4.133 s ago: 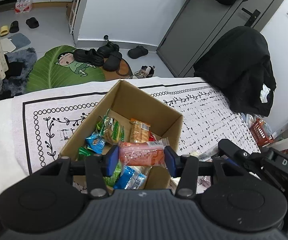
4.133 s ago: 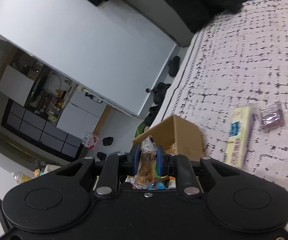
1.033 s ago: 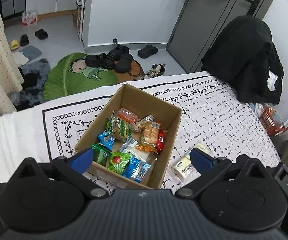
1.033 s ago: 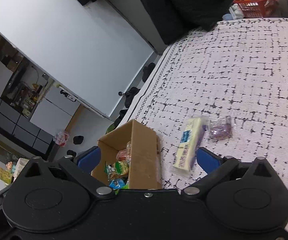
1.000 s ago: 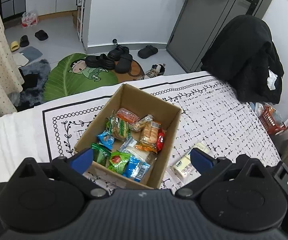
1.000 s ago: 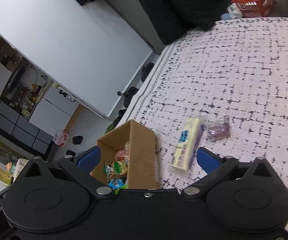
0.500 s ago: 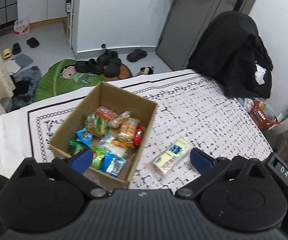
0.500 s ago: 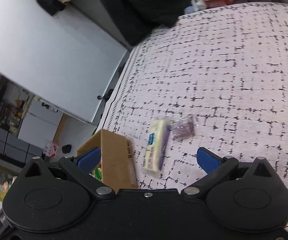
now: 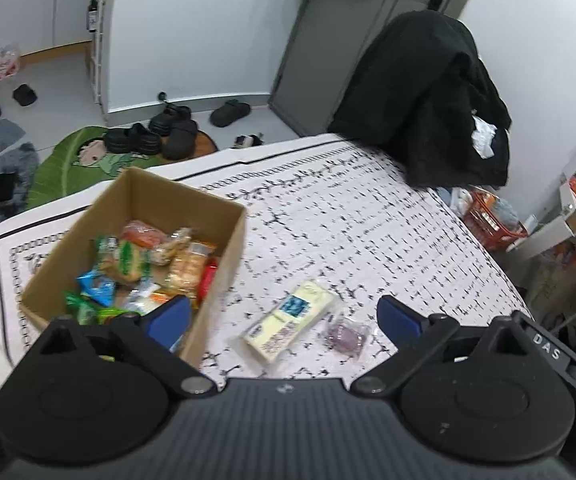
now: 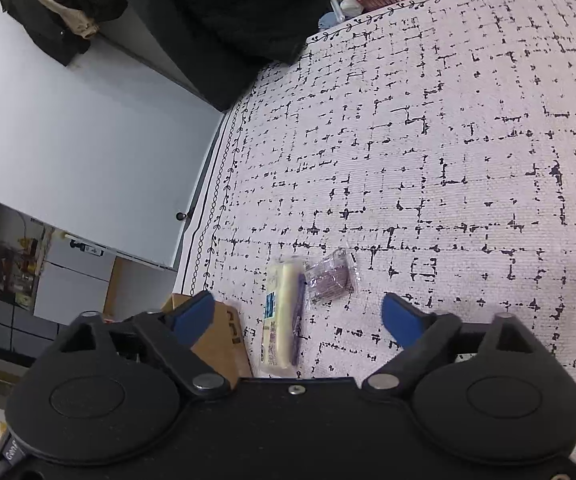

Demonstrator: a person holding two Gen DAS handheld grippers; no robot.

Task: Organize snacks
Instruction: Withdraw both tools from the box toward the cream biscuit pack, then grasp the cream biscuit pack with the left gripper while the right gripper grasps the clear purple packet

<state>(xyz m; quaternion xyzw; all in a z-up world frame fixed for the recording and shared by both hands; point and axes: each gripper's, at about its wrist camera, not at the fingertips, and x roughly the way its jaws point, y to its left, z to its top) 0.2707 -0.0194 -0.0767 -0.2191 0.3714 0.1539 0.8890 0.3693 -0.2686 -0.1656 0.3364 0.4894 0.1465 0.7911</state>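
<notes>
A brown cardboard box (image 9: 216, 216) sits on the patterned tablecloth, holding several wrapped snacks (image 9: 148, 256). Right of it lie a long pale yellow snack pack (image 9: 288, 326) and a small purple packet (image 9: 346, 336). My left gripper (image 9: 282, 320) is open and empty, above and just short of these two. In the right wrist view the yellow pack (image 10: 282, 316) and purple packet (image 10: 330, 276) lie between the open, empty jaws of my right gripper (image 10: 298, 316). A corner of the box (image 10: 224, 344) shows at lower left.
A black coat (image 9: 428, 104) hangs over a chair at the table's far side. A red basket (image 9: 492, 220) stands on the floor to the right. Shoes (image 9: 168, 132) and a green mat (image 9: 72, 164) lie on the floor beyond the table. The tablecloth (image 10: 448, 140) stretches to the right.
Both grippers released their snacks into the box and opened. Both have since swung right, away from the box, so the yellow pack and purple packet now sit between the jaws.
</notes>
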